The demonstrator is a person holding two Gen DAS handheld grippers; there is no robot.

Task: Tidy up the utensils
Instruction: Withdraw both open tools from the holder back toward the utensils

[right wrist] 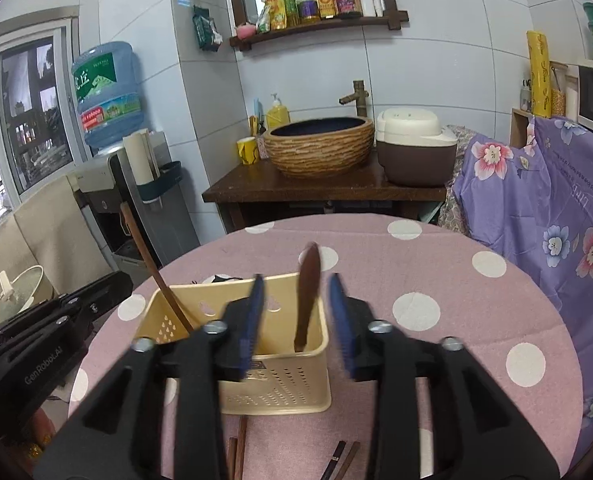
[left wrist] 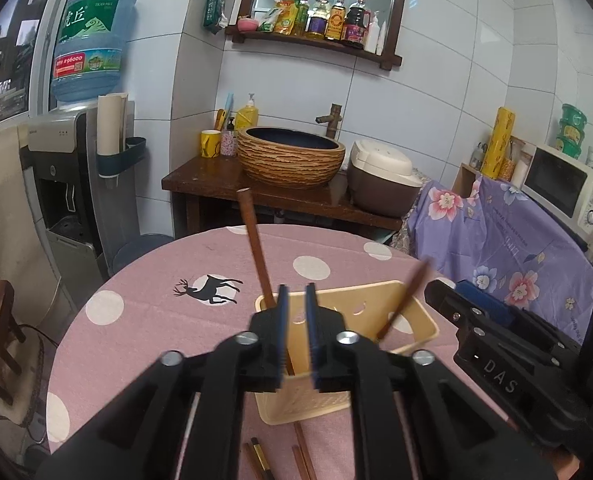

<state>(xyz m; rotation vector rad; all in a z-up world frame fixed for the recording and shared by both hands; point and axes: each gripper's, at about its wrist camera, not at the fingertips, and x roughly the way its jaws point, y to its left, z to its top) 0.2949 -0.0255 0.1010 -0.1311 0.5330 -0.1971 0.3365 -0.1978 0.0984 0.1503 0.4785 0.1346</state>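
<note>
Basket [right wrist: 284,376]: cream perforated plastic, rectangular, near desk [right wrist: 436,264] front edge
Utensils: two slim wooden sticks leaning inside
Left tongs [left wrist: 296,312]: slightly apart, empty
Right tongs [right wrist: 296,312]: apart, empty

Woven-look basin [left wrist: 291,157] on dark wooden stand [left wrist: 224,184] — rice cooker [left wrist: 381,176] beside; water dispenser [left wrist: 62,168] left.

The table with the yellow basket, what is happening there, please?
A person holds a gripper in each hand over a cream utensil basket on the pink dotted table. Two wooden utensils already stand in it: a long one leaning in the left end and a shorter one in the right end. The left gripper and the right gripper both stand open, holding nothing. Several chopsticks lie on the cloth in front of the basket, not yet put in.
</note>
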